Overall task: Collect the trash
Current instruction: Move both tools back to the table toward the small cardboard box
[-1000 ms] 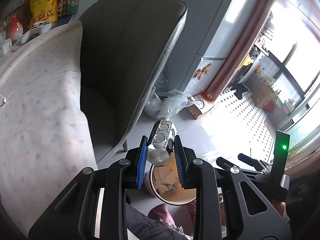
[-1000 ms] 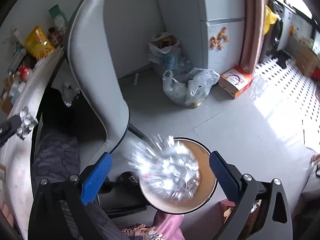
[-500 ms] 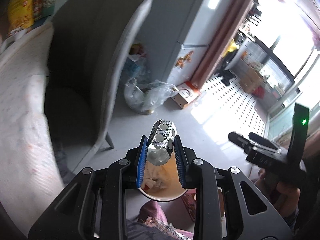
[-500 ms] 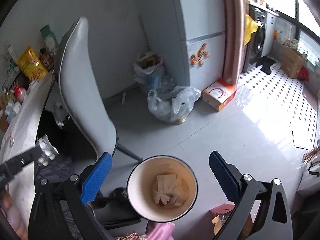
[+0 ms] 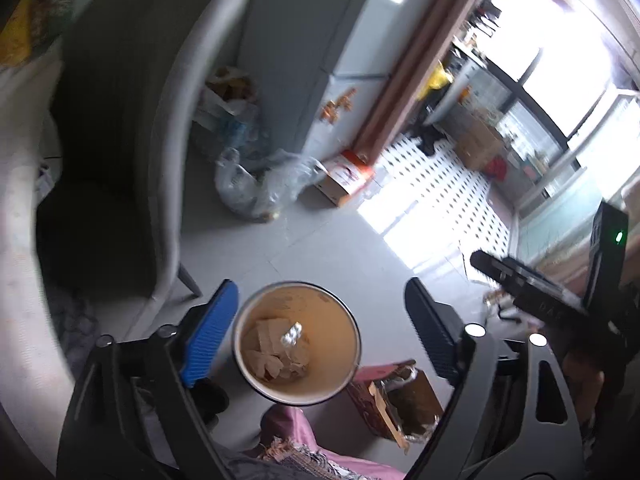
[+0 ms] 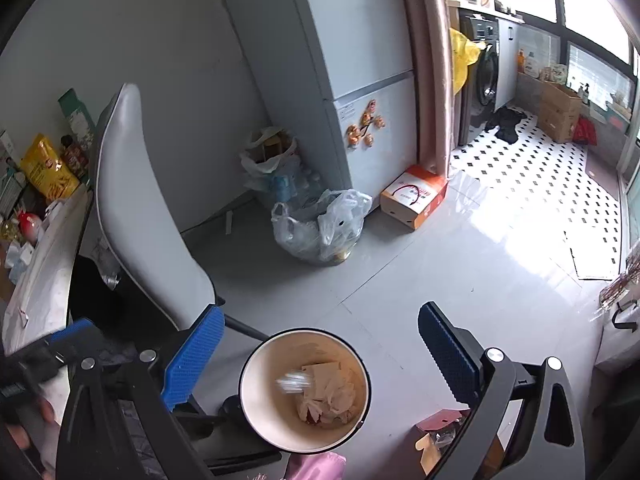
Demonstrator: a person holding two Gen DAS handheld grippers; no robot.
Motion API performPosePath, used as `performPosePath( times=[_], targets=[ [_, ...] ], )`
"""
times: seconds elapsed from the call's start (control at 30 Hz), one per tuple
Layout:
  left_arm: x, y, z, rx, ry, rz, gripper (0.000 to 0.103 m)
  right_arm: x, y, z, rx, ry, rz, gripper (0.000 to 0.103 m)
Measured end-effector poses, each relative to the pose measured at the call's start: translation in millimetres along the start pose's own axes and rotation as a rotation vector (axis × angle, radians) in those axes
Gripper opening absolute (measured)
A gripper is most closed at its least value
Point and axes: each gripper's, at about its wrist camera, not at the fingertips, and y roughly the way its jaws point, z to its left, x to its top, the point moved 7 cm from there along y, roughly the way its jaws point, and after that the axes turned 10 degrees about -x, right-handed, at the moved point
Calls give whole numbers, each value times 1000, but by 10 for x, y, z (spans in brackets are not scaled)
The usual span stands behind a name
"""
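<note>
Blister pack dropping into the bin
Left tool (image 5: 320, 316) is opening, jaws wide and empty, above the round waste bin (image 5: 344, 376); the foil blister pack (image 5: 292, 335) is inside over crumpled tissues (image 5: 272, 356); right tool (image 6: 320, 356) gapes wide, holding nothing

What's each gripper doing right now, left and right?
Left gripper: jaws opening, nothing between them; the foil blister pack is in the bin.
Right gripper: open, empty.

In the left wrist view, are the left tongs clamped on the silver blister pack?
No. The left tongs are opening with nothing between the pads, and the blister pack is over the paper scraps inside the trash bin.
</note>
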Motion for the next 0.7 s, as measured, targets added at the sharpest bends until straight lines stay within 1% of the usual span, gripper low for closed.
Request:
performPosePath(
  times=[0.07,0.13,0.27,0.43,0.7],
  targets=[
    [41,-168,82,17,-17,-31,95,-8,27,77,13,-11,5,95],
    [76,-355,173,46,-32,-62,97,-25,29,187,31,-30,8,95],
    [90,-797,414,99,-68,-133,97,-44,-3,408,65,-66,4,95],
    [35,-1208,664,135,-114,-190,97,-67,-66,737,105,-115,0,95],
    [-252,-1814,1093,225,-179,-273,97,-125,-299,1358,174,-212,-18,95]
  ],
)
